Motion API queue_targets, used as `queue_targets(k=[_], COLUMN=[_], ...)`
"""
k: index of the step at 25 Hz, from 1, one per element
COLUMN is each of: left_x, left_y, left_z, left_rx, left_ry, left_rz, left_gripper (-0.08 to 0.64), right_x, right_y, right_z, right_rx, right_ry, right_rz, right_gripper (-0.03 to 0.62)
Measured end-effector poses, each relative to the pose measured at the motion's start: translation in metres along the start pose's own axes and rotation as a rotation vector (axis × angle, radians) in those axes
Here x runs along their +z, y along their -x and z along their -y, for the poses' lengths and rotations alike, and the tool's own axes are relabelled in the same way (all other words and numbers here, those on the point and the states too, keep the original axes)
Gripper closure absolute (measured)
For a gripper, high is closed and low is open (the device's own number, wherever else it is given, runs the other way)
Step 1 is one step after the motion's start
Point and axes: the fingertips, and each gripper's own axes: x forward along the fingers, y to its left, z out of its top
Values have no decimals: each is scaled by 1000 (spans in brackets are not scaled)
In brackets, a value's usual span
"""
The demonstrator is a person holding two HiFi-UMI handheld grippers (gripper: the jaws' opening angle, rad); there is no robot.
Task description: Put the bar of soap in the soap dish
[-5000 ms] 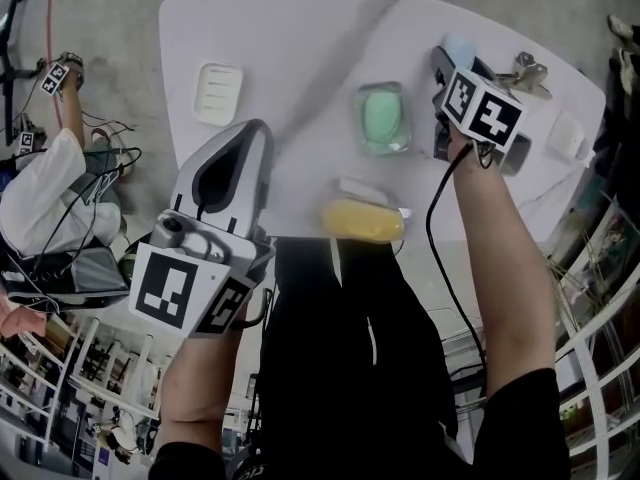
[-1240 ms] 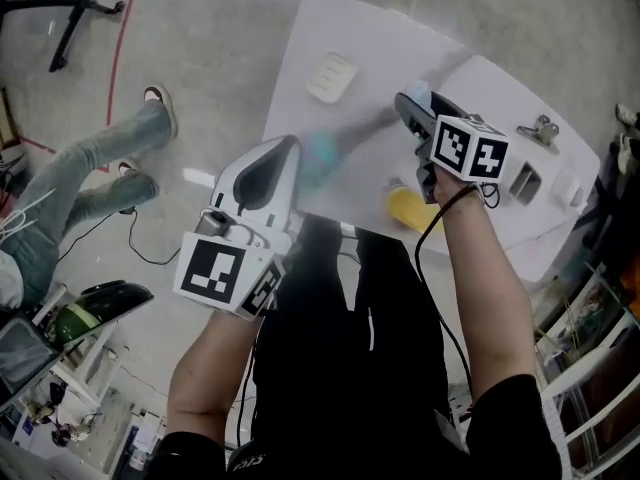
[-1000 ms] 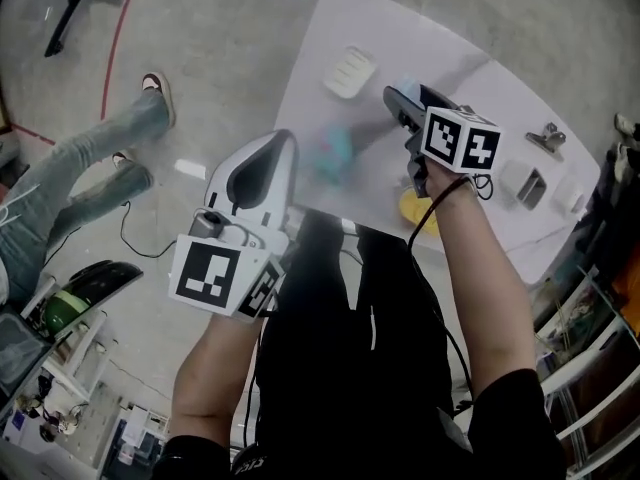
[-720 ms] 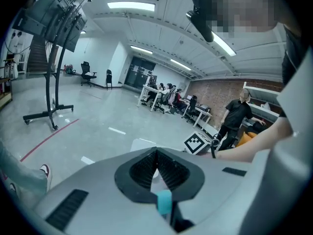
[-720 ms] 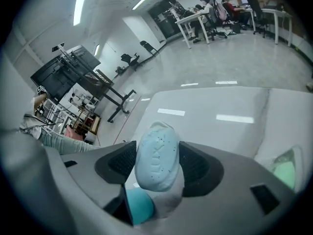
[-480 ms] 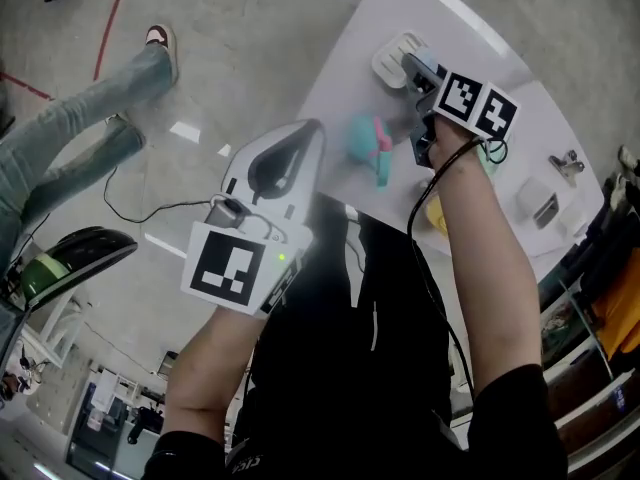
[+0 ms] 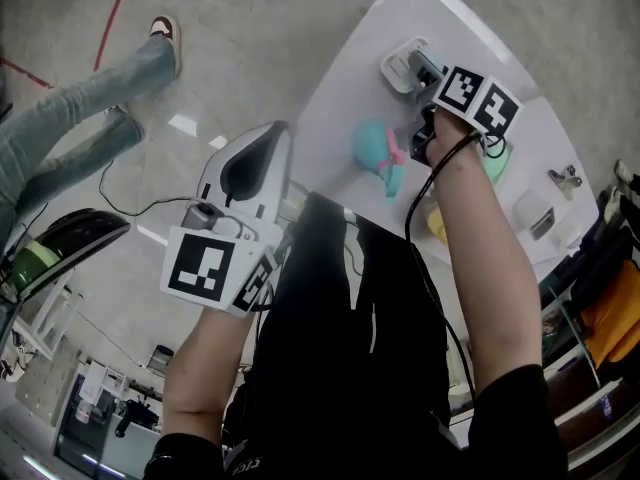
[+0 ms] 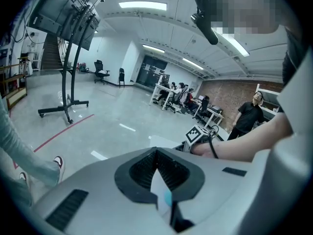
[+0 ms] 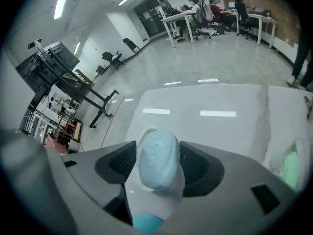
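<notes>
A pale blue bar of soap (image 9: 157,165) sits between the black pads of my right gripper (image 9: 157,153), which is shut on it. In the head view that gripper (image 7: 426,68) reaches to the table's far left corner, with its tips over the white soap dish (image 7: 402,66). The dish's white rim (image 9: 145,132) shows just behind the soap. I cannot tell whether the soap touches the dish. My left gripper (image 7: 272,134) hangs off the table's edge over the floor, shut and holding nothing (image 8: 156,152).
On the white table (image 7: 350,98) lie a teal and pink object (image 7: 377,149), a green dish (image 7: 496,164), a yellow thing (image 7: 437,224), a white box (image 7: 535,214) and a metal clip (image 7: 563,177). A person's legs (image 7: 80,118) stand on the floor at left.
My right gripper has carried the soap leftward across the table to the white dish. The head view has swung, and the left gripper has stayed off the table.
</notes>
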Motion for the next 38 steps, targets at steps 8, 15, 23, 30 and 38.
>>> queue_targets(k=[8,15,23,30,38], left_x=[-8,-18,-34,-25,2], left_y=[-2,-1,-2,4,30], left_z=[3,-6,-2,-4,25], left_rx=[-2,11,-3,-1,-66], left_ry=[5,26,41,35,31], left_rz=[-5,-18,-28,-1,27], left_gripper=[550,551,550,549,550], right_x=[-7,-18,-14,7,23], right_y=[6,8,4,32,152], right_z=[-10,-20,-21,-31,-37], right_rx=[63,107,138,141,137], right_ry=[-31,9,-6,59,151], right_rz=[-12,-21,29,123,245], right_gripper=[350,505,552,552,554])
